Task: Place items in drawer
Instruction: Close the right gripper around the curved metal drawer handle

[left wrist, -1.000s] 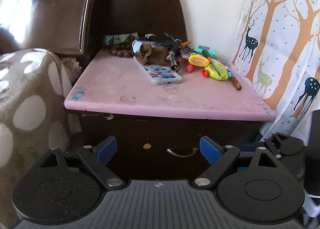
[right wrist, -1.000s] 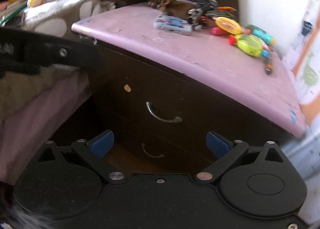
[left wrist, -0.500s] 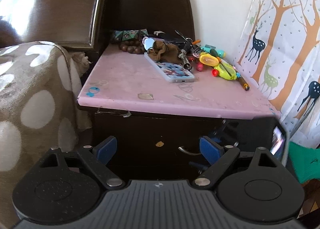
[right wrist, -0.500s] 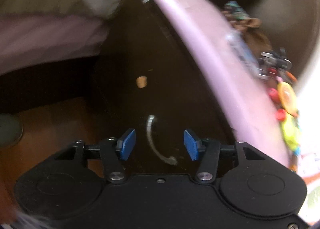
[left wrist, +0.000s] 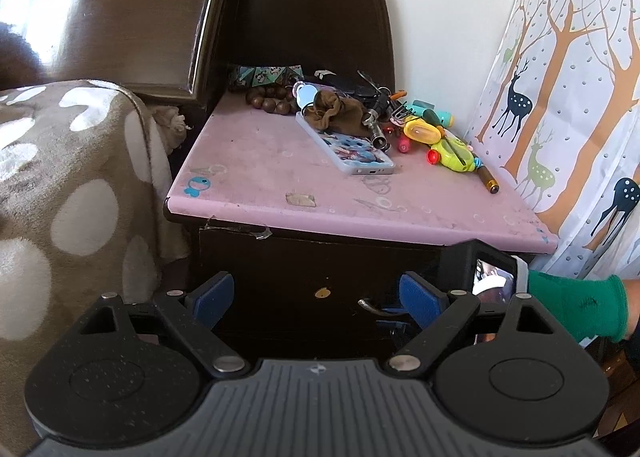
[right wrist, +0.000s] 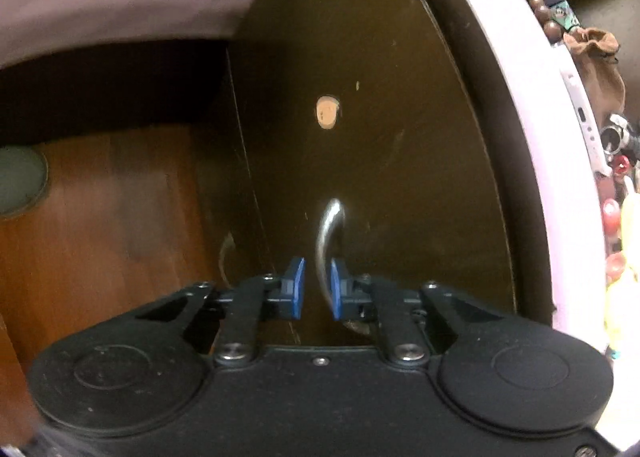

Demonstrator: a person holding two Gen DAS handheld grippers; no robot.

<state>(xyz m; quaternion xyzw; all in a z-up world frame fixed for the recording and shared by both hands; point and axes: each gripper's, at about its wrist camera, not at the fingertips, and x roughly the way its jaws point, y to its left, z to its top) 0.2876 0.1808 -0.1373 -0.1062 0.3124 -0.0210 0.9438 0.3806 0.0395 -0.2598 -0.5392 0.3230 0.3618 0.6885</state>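
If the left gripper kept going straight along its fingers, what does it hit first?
Most likely the dark drawer front of the nightstand, left of the metal handle. The left gripper is open with nothing between its fingers, and the path looks free up to the wood, though depth is hard to judge.

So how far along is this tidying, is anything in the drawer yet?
Nothing looks put away yet. The drawer is shut, and the phone, beads and toys sit on the pink tabletop. In hand: the right gripper is closing, with the drawer handle between its fingers. The left gripper is open, holding nothing. Left: pull the drawer open, then move the items in.
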